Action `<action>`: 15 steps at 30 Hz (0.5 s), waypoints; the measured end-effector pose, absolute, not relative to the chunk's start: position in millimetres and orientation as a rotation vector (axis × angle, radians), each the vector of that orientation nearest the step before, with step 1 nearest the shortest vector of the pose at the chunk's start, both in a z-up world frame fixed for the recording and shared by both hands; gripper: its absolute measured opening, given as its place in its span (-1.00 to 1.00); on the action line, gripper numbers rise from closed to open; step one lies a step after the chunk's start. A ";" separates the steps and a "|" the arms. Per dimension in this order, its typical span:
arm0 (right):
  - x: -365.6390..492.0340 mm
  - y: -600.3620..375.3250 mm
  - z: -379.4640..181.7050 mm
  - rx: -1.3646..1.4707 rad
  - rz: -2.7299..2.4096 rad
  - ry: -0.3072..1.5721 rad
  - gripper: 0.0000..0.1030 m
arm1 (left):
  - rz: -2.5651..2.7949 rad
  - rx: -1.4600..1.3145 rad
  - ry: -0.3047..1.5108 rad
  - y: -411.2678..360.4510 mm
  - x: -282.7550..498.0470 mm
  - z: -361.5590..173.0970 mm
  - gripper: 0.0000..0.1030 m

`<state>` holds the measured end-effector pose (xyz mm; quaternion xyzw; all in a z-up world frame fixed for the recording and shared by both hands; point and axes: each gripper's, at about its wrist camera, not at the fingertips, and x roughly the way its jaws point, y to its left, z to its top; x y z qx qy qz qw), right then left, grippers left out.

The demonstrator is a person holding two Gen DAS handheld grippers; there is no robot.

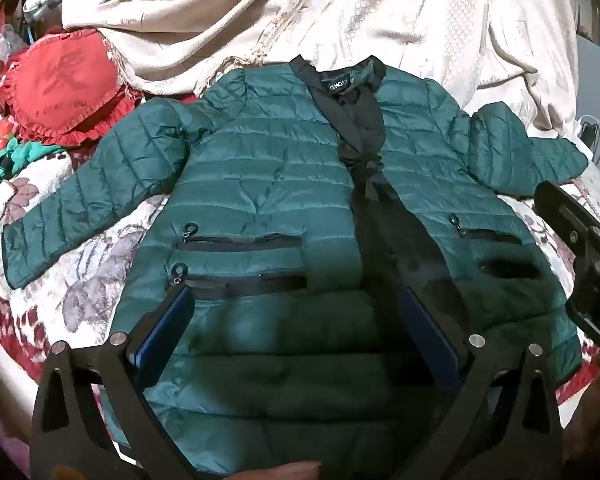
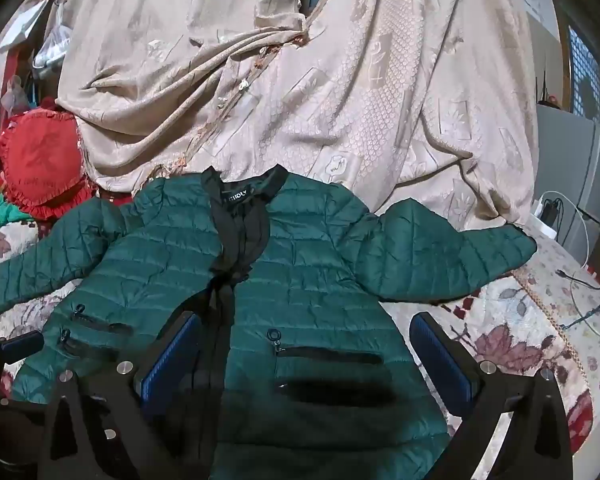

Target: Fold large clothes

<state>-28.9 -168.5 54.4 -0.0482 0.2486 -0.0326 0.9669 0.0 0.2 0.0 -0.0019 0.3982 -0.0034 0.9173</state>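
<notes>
Left wrist: left gripper point(image 1: 296, 312) spread wide, holding nothing, above the green jacket's point(image 1: 260, 184) hem — first take the sleeve point(image 1: 60, 216) at 9 o'clock.
Right wrist: right gripper point(image 2: 306, 334) also apart, empty — jacket flat on the bedspread point(image 2: 520, 340); pinch only one sleeve point(image 2: 440, 256), at 2 o'clock.

A dark green quilted jacket point(image 2: 300, 264) lies flat, front up, on a floral bedspread point(image 2: 508, 332), sleeves spread to both sides; its black collar points toward a heap of beige patterned cloth point(image 2: 300, 92); the right gripper point(image 2: 306, 340) hangs over the jacket's lower half, jaws wide apart, nothing between the blue pads; a red frilled cushion point(image 2: 40, 160) sits at left.
</notes>
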 end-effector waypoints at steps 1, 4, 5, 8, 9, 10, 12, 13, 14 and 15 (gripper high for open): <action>-28.6 -168.3 54.3 -0.101 -0.066 0.506 1.00 | -0.008 -0.004 0.818 0.1 -0.2 0.1 0.99; -28.1 -167.6 53.9 -0.104 -0.063 0.509 1.00 | -0.009 -0.001 0.815 -1.2 -1.6 0.6 0.99; -27.8 -167.5 53.8 -0.104 -0.059 0.510 1.00 | -0.008 0.001 0.814 -0.2 -2.9 -4.4 0.99; -25.3 -166.9 52.2 -0.104 -0.054 0.524 1.00 | -0.006 0.005 0.808 -2.8 -7.0 -6.0 0.99; -23.9 -168.7 47.8 -0.103 -0.053 0.529 1.00 | -0.012 -0.011 0.830 1.7 0.0 -4.0 0.99; -24.4 -168.0 49.8 -0.102 -0.054 0.532 1.00 | -0.014 -0.012 0.831 2.8 0.4 -3.9 0.99; -23.9 -167.4 47.7 -0.104 -0.066 0.537 1.00 | -0.009 -0.009 0.837 3.3 1.2 -5.8 0.99; -25.8 -166.2 48.3 -0.106 -0.072 0.536 1.00 | -0.004 -0.008 0.839 3.7 1.4 -6.7 0.99; -26.2 -165.6 47.9 -0.110 -0.077 0.535 1.00 | -0.005 -0.009 0.840 4.1 1.4 -7.4 0.99; -23.9 -166.1 48.8 -0.113 -0.077 0.539 1.00 | -0.012 -0.013 0.839 4.6 1.1 -8.0 0.99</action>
